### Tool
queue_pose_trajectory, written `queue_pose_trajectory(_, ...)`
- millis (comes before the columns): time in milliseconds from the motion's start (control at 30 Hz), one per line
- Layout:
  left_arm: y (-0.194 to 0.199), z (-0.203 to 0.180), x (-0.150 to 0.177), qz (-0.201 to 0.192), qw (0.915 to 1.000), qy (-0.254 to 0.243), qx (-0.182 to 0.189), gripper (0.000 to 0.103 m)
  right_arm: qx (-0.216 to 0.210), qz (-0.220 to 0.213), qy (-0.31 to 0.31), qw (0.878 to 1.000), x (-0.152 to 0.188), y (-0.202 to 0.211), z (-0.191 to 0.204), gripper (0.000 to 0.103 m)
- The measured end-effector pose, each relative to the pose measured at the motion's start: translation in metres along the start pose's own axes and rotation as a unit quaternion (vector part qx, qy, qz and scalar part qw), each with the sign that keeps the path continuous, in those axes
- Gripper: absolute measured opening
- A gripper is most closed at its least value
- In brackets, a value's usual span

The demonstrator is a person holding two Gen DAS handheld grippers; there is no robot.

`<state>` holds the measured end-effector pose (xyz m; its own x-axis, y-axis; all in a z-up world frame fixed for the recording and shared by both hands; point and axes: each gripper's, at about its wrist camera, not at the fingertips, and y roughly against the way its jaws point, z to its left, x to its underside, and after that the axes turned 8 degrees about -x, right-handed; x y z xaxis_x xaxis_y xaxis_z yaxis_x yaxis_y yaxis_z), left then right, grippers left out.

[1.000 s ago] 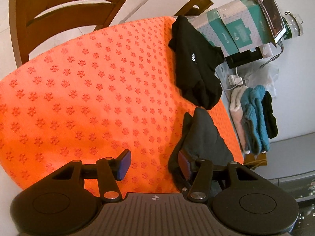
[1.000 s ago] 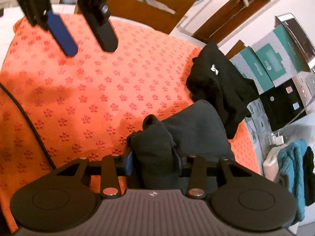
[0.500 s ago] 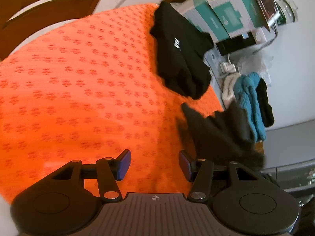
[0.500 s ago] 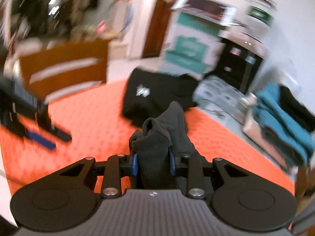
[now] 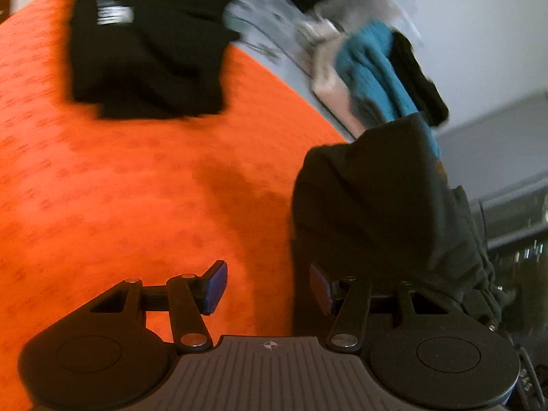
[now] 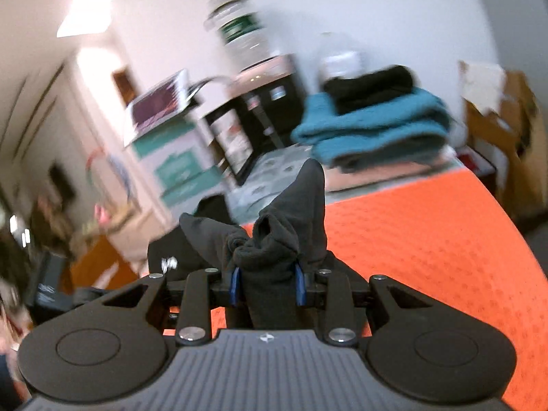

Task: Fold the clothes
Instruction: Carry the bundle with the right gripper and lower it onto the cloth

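The right tool gripped the bunched dark grey garment, raised and unfolded, while the left tool stood open near folded piles.

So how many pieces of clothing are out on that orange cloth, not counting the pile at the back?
2: a black garment lying at the far side of the orange cloth, and a dark grey garment clamped in the right gripper. Others may be out of view.

Both grippers, left gripper and right gripper: black linkage arms, silver screws, blue finger pads, ribbed grey housing.
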<state>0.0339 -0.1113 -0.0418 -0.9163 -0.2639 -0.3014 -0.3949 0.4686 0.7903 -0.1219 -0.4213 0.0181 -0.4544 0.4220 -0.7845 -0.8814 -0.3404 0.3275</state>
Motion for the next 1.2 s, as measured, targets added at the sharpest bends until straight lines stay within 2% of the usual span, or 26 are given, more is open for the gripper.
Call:
queue_pose_trajectory(167,-0.031,-0.054,-0.009,0.012,0.9975,-0.070,0.000,0.055,0.018,-0.034,-0.072,0.997,0.012,0.034,-0.050,0.034)
queue_pose_trajectory(400,-0.060,-0.125,0.001,0.034,0.9842,-0.173,0.015,0.055,0.057,-0.059,-0.172,0.982,0.041,0.069,-0.125,0.033)
queue_pose_trajectory(467,-0.067,-0.141,0.008,0.040,0.9785,-0.202,0.010,0.055,0.068,-0.055,-0.197,0.976,0.054,0.078,-0.145,0.030)
queue_pose_trajectory(600,-0.075,-0.160,0.021,0.049,0.9690,-0.242,0.001,0.055,0.087,-0.010,-0.213,0.973,0.067,0.087,-0.165,0.030)
queue_pose_trajectory(667,-0.072,-0.159,0.023,0.048,0.9683,-0.245,-0.004,0.055,0.094,0.015,-0.212,0.973,0.069,0.090,-0.169,0.030)
queue_pose_trajectory(833,-0.065,-0.145,0.017,0.046,0.9754,-0.215,-0.019,0.055,0.124,0.073,-0.185,0.972,0.061,0.099,-0.166,0.036)
queue_pose_trajectory(900,-0.061,-0.135,0.016,0.046,0.9782,-0.201,-0.026,0.055,0.151,0.084,-0.157,0.972,0.049,0.104,-0.157,0.036)
queue_pose_trajectory(1000,-0.056,-0.121,0.017,0.045,0.9823,-0.178,-0.034,0.055,0.169,0.080,-0.138,0.973,0.030,0.111,-0.149,0.036)
queue_pose_trajectory(1067,-0.053,-0.115,0.020,0.045,0.9840,-0.168,-0.037,0.055,0.145,0.080,-0.164,0.972,0.024,0.107,-0.152,0.039)
queue_pose_trajectory(1200,-0.049,-0.110,0.024,0.044,0.9858,-0.158,-0.036,0.055,0.104,0.097,-0.225,0.964,0.028,0.091,-0.158,0.054)
